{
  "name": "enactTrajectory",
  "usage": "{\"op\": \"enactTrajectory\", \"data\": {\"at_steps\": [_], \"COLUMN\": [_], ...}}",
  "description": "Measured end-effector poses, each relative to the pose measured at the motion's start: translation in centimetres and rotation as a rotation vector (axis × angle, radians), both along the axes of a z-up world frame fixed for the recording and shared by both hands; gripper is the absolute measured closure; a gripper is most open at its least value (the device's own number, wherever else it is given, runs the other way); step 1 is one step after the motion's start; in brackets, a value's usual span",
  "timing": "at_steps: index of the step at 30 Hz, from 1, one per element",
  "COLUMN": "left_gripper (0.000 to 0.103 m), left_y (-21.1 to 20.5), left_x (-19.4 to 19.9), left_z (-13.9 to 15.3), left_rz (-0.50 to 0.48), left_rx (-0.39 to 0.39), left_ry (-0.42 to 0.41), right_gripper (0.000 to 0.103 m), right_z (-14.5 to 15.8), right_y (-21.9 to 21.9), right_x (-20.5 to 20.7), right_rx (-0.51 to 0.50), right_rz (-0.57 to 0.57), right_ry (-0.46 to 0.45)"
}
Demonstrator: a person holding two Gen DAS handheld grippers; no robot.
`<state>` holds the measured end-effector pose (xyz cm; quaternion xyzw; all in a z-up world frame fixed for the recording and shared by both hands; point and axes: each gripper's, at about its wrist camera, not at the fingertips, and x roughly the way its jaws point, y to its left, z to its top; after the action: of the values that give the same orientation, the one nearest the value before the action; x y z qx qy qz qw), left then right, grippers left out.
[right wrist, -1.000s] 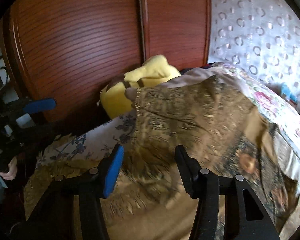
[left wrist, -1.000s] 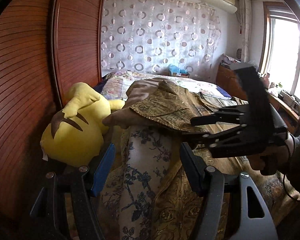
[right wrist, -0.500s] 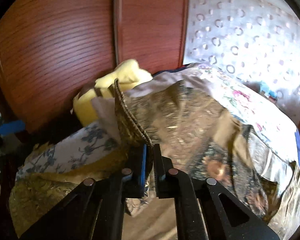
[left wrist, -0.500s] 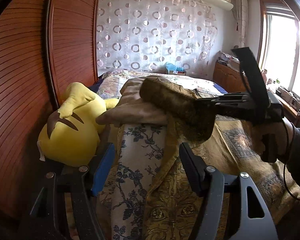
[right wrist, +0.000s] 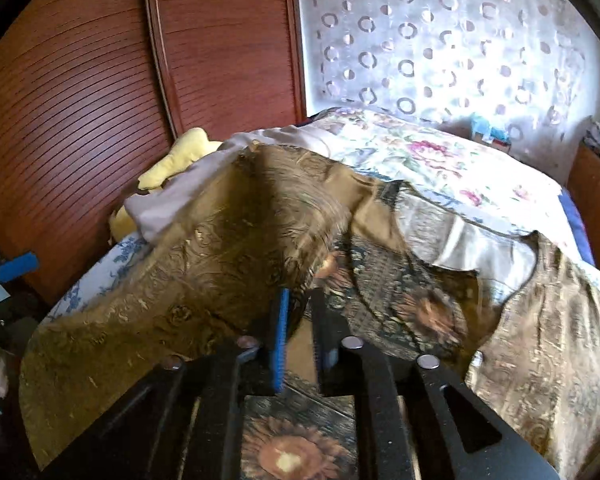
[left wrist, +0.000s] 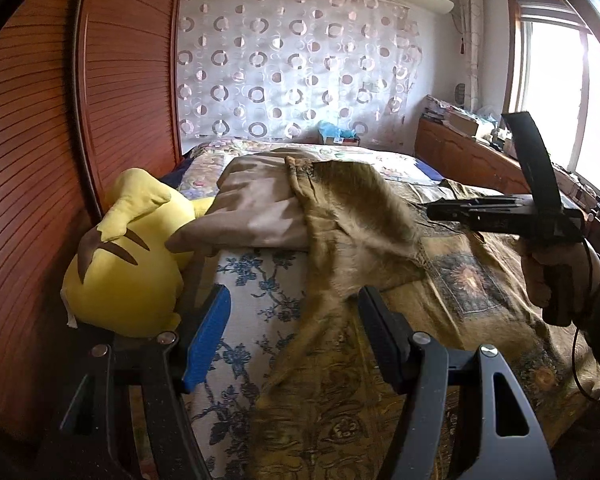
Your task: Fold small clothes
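Observation:
A brown-gold patterned garment lies spread over the bed and partly over a beige pillow. My right gripper is shut on a bunched fold of this garment and holds it lifted over the bed; it also shows in the left wrist view, at the right. My left gripper is open and empty, low over the near edge of the bed, with the garment's lower hem between and beyond its fingers.
A yellow plush toy lies at the left against the red-brown wooden wardrobe. A blue-flowered white cloth and a floral bedspread cover the bed. A wooden cabinet and window stand at the right.
My right gripper closed on the garment's fold, then pulled it to the right and down across the bed. The garment now drapes off the pillow. My left gripper stayed open.

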<state>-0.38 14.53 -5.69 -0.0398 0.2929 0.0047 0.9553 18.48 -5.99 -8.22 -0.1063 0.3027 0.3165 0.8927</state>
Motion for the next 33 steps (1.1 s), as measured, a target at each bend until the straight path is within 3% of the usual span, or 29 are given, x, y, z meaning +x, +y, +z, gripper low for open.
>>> {"op": "enactTrajectory", "data": {"at_steps": [1,3,9,13,26,33], "left_gripper": [0.036,0.036,0.036,0.036,0.036,0.036], "left_y": [-0.1,-0.4,-1.2,-2.0,-7.4,-10.6], "left_x": [0.1,0.2,1.0,1.7,5.2,6.3], "left_z": [0.0,-0.1,-0.2,0.0,1.4,2.0], "left_rz": [-0.003,-0.01,-0.03,-0.038,-0.113,-0.174], "left_rx": [0.001,-0.002,0.0,-0.006,-0.018,-0.004], "left_ry": [0.001,0.002,0.01,-0.003,-0.043,-0.044], "right_gripper": [0.064,0.056,0.056,0.056,0.056,0.056], "right_z": [0.4,0.6,-0.5,0.2,3.9,3.7], "right_y": [-0.4,-0.7,-1.1,-1.9,-12.1,-19.2], "right_x": [0.0,0.3,2.9,2.5,-5.1,-8.8], "right_rx": [0.01,0.037,-0.003,-0.006,0.012,-0.016], "right_rz": [-0.003,-0.002,-0.038,-0.048,-0.133,-0.253], "right_ry": [-0.001,0.002,0.018,0.009,-0.098,-0.126]}}
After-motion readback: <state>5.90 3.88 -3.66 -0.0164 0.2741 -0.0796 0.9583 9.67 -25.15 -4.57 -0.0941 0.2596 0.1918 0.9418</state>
